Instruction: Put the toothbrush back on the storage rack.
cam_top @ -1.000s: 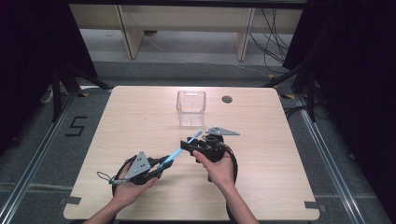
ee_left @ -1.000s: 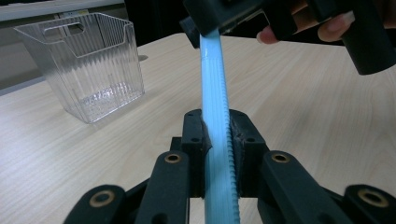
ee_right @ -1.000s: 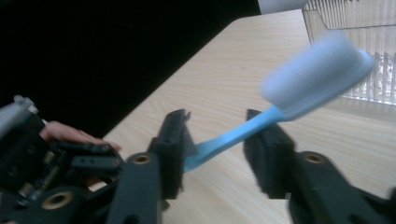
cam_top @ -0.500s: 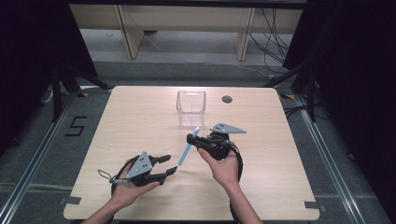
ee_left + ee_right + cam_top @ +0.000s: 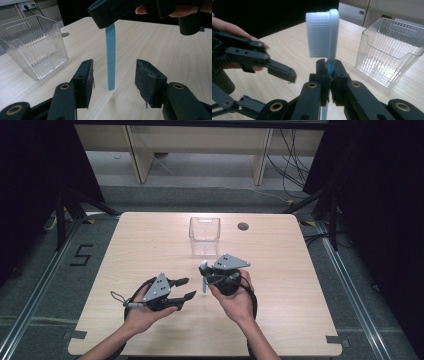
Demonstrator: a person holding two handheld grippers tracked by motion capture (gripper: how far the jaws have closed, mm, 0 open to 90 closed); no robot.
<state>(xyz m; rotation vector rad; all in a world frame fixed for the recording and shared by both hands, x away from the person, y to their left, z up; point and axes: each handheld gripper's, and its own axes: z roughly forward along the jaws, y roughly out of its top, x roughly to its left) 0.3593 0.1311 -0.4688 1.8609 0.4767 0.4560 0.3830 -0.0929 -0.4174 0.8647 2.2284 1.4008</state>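
Each claw is matte black, with brass-ringed pivot holes along its linkage arms and dark, fuzzy pads on its jaws. A grey three-cornered plate with small holes tops the left claw point(image 5: 182, 288) and the right claw point(image 5: 204, 273); black cables loop beneath. Both forearms are bare.

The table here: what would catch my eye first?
A blue toothbrush stands upright, clamped in the right tool near the table's middle, bristles on top. The left tool sits open beside it, jaws either side of the handle's lower end. A clear ribbed box stands behind them, toward the far edge.
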